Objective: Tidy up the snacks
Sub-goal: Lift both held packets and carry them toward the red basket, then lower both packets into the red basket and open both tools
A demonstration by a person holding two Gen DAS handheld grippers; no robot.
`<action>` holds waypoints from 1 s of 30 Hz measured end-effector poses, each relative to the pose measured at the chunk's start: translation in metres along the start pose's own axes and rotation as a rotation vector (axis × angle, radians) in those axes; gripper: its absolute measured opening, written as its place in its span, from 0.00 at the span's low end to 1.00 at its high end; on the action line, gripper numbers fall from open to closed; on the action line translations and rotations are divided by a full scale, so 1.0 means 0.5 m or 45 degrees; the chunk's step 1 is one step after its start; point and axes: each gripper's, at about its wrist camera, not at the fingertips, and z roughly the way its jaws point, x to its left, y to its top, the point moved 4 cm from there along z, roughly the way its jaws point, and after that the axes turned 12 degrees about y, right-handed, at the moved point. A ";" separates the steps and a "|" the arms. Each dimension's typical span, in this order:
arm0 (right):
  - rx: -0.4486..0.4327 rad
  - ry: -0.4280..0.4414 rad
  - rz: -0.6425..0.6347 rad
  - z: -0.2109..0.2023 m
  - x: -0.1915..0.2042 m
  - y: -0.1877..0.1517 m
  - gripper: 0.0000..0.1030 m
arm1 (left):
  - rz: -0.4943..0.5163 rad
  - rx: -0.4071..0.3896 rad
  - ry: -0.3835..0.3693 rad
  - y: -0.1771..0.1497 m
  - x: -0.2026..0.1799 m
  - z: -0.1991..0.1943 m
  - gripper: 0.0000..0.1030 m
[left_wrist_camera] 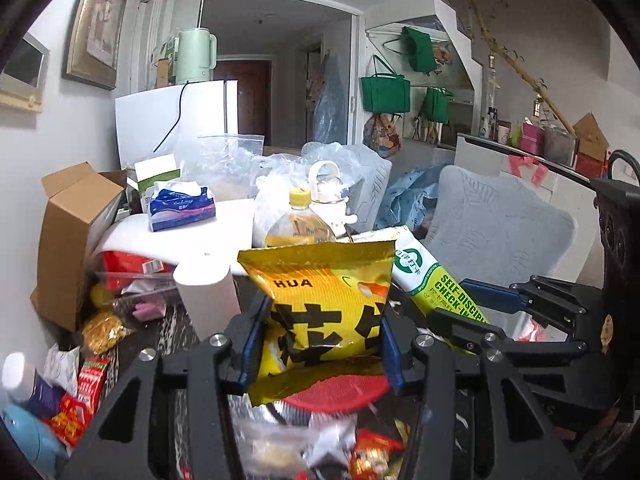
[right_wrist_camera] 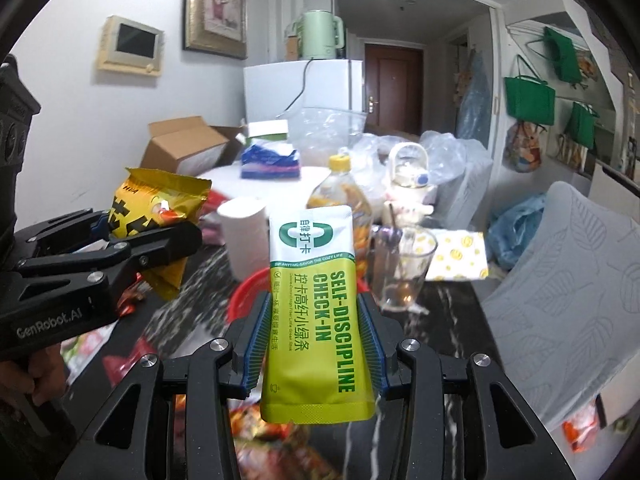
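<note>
My left gripper [left_wrist_camera: 320, 332] is shut on a yellow snack bag [left_wrist_camera: 320, 300] with black characters, held upright above the table. It also shows in the right wrist view [right_wrist_camera: 156, 216] at the left, in the left gripper [right_wrist_camera: 132, 240]. My right gripper [right_wrist_camera: 314, 332] is shut on a green and white pouch [right_wrist_camera: 316, 300] printed SELF-DISCIPLINE CHECK-IN, held upright. The pouch [left_wrist_camera: 428, 276] and right gripper [left_wrist_camera: 480, 312] show at the right of the left wrist view. A red bowl [left_wrist_camera: 336, 394] lies below the yellow bag; its rim [right_wrist_camera: 244, 292] shows behind the pouch.
Loose snack packets [left_wrist_camera: 80, 396] litter the dark marble table [right_wrist_camera: 448, 320]. A paper roll [left_wrist_camera: 208, 292], yellow-capped bottle [left_wrist_camera: 300, 224], glass cup [right_wrist_camera: 404, 268], tissue pack [left_wrist_camera: 180, 208], cardboard box [left_wrist_camera: 68, 240] and plastic bags [right_wrist_camera: 444, 152] stand behind. A grey chair [right_wrist_camera: 568, 280] is at right.
</note>
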 end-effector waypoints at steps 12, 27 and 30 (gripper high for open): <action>-0.023 0.025 -0.003 0.115 -0.078 0.084 0.41 | -0.027 0.071 0.061 0.035 0.030 0.154 0.46; 0.110 0.005 0.019 0.233 -0.118 0.072 0.43 | 0.019 0.260 0.161 -0.017 0.035 0.289 0.47; 0.148 0.006 0.029 0.248 -0.120 0.061 0.44 | 0.047 0.278 0.172 -0.026 0.027 0.298 0.47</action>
